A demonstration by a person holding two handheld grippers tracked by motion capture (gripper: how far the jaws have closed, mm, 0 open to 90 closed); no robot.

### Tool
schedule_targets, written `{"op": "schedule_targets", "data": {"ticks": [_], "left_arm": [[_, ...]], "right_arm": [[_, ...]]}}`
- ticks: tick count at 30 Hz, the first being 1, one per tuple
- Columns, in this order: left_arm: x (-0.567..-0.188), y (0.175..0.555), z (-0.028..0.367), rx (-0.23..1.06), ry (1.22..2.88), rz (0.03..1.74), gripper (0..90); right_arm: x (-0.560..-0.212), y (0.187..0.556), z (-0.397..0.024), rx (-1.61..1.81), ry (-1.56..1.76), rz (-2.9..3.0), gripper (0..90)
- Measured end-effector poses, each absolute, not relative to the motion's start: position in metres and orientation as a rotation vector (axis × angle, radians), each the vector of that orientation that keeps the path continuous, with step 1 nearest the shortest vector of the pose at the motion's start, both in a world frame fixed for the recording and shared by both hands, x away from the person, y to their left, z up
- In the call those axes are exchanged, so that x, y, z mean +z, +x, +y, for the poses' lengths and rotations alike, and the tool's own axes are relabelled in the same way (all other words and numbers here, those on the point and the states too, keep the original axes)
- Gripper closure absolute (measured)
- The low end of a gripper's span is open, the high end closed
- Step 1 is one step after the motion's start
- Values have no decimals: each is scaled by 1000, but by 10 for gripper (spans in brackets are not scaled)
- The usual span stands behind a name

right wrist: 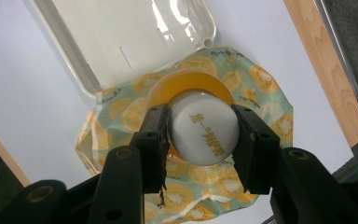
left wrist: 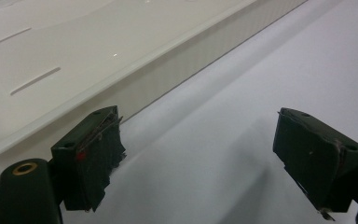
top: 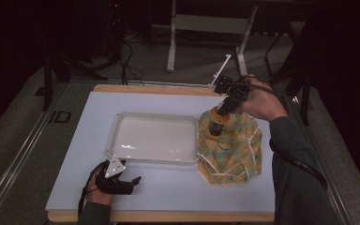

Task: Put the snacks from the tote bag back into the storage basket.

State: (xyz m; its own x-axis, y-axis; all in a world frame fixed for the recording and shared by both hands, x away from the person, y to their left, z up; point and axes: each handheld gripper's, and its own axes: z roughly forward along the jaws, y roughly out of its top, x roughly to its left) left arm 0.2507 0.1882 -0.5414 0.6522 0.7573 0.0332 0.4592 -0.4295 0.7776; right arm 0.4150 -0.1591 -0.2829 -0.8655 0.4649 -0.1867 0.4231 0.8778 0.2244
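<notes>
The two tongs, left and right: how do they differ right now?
The left tongs stand open with nothing between the jaws; the right tongs are closed on the white cap of an orange bottle. The left tongs lie low on the white table beside the tray; the right tongs point down over the yellow patterned bag. Both have black jaws and are held by hand.

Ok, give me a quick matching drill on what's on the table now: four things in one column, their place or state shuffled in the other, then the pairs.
Things:
1. white tray
2. bottle
3. patterned bag
4. left gripper

Place or state:
A. lies crumpled at the tray's right end
B. held at its white cap by the right gripper
C. jaws wide apart, nothing between them
D. sits mid-table with nothing in it

Pairs: 1-D, 2-B, 3-A, 4-C
</notes>
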Motion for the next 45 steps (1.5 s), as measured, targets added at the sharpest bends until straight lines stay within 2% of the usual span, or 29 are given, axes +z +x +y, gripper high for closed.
{"op": "schedule_targets", "data": {"ticks": [45], "left_arm": [[-541,251,189,489,2091,941,157]], "right_arm": [[-281,398,-110,337,619,2786,590]]}}
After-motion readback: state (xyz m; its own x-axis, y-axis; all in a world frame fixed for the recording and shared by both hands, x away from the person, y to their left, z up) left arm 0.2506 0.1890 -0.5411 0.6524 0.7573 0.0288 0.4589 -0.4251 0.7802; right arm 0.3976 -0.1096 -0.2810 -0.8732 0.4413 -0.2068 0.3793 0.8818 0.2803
